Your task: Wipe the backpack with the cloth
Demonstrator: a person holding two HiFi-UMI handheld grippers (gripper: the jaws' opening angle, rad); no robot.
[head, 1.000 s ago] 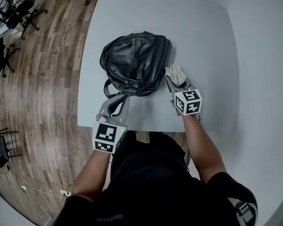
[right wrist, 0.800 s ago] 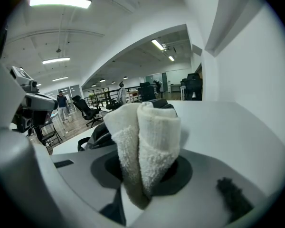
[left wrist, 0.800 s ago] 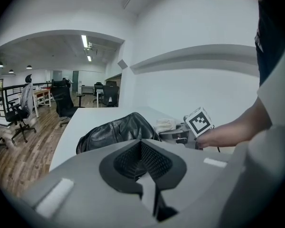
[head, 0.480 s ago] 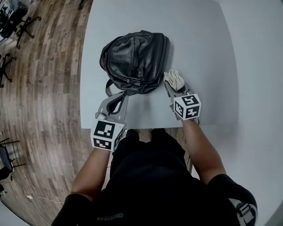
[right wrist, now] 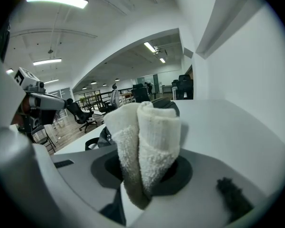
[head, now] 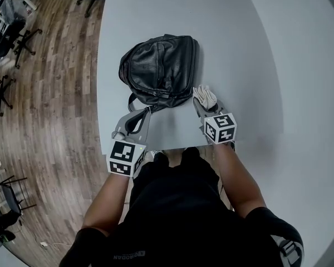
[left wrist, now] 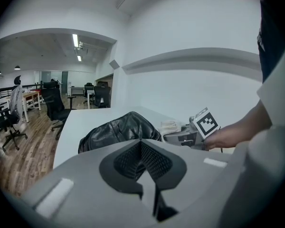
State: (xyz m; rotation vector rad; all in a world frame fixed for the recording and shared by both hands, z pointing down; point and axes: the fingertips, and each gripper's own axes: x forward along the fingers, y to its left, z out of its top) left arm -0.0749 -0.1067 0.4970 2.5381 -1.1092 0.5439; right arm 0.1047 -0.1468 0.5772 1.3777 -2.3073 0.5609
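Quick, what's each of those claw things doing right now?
The left gripper is closed, holding nothing.
The right gripper is closed on the white cloth.

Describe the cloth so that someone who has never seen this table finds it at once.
Start at the white table, where a black leather backpack lies. Just right of it, the right gripper is shut on a small folded cloth. It is the only pale, fluffy thing there, cream terry against the dark, glossy backpack.

Only tiny print on the dark shirt (head: 178, 216), seemingly unreadable here.
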